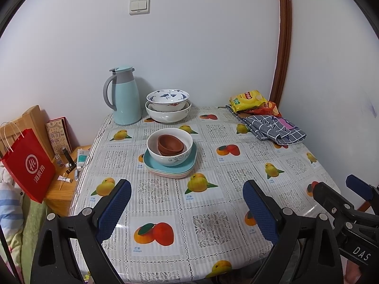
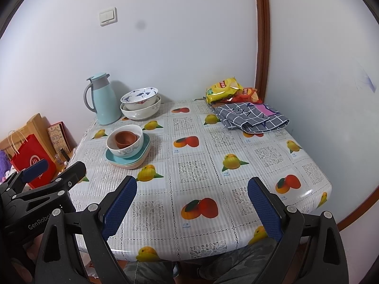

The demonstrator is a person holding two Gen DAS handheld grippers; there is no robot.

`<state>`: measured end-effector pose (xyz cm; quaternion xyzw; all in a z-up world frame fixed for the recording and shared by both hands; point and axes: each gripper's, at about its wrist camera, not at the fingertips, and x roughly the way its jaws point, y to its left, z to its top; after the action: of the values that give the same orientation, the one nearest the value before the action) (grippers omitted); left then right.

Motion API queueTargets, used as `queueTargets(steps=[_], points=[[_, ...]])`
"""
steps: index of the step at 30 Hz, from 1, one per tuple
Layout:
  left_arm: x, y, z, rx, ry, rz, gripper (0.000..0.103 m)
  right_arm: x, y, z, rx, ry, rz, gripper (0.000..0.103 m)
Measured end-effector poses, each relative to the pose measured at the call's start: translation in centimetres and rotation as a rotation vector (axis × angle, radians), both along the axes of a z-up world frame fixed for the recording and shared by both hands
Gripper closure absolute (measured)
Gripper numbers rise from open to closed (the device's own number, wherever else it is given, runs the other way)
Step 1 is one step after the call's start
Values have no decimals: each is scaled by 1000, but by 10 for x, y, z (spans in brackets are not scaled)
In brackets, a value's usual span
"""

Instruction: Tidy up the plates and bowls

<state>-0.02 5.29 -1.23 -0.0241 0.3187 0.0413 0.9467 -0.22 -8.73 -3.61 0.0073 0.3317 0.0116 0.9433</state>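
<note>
Claws (image 1: 187,190) (image 2: 191,188) gape wide, holding nothing.

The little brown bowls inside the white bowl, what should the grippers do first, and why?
Probably move the left gripper forward toward the small brown bowls nested in the white patterned bowl on the teal square plates. Both it and the right gripper hang open and empty near the table's front edge, far from any dish.

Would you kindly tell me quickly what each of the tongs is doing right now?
Left tongs: open, holding nothing, above the near part of the table.
Right tongs: open, holding nothing.
</note>
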Motion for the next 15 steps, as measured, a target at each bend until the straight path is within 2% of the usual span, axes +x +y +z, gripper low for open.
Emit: queueTargets(steps=[15], points=[[3, 1, 2, 16, -13, 7, 7, 0, 4, 1, 0, -15, 17, 9]])
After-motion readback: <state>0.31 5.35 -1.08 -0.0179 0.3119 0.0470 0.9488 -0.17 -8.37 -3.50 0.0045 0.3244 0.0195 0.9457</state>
